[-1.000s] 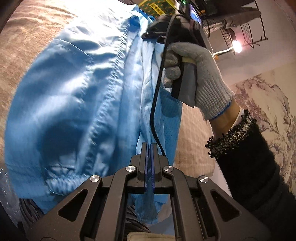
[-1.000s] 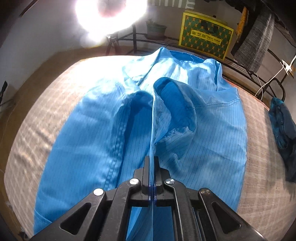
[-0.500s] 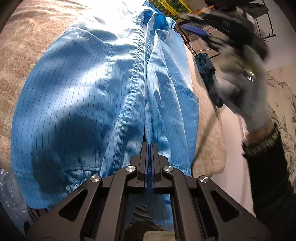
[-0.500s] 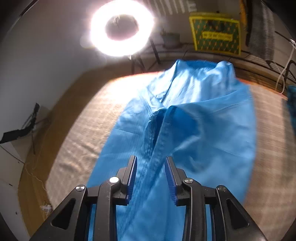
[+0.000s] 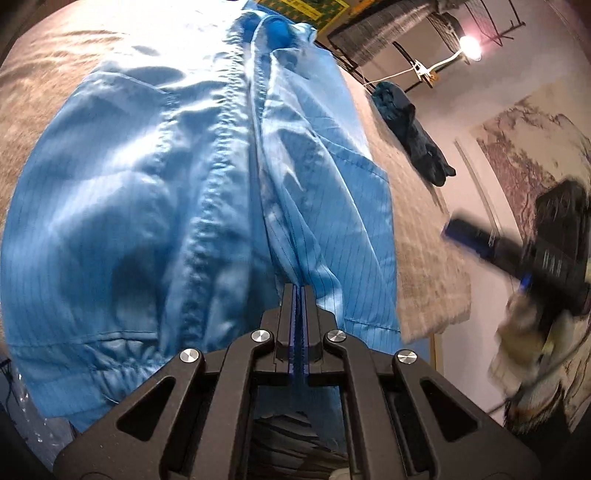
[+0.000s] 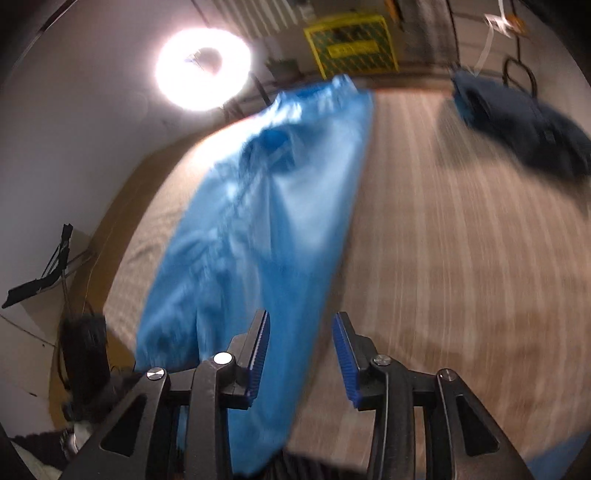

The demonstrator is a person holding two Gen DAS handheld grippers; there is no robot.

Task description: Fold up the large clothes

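A large light-blue pinstriped garment (image 5: 155,192) lies spread lengthwise on a beige bed (image 5: 417,229), its front seam running away from me. My left gripper (image 5: 300,291) is shut on the garment's near hem edge. My right gripper (image 6: 301,343) is open and empty, above the bed to the right of the garment (image 6: 258,221); it also shows blurred at the right of the left wrist view (image 5: 517,254), away from the cloth.
A dark blue bundle of cloth (image 5: 410,133) lies on the bed's far right side, also in the right wrist view (image 6: 517,122). A ring light (image 6: 203,70), a yellow-green box (image 6: 351,48) and wire racks (image 5: 388,33) stand behind the bed.
My right gripper opened, let go of the garment and swung away to the right. The garment has settled flatter on the bed. My left gripper stays shut on the hem.
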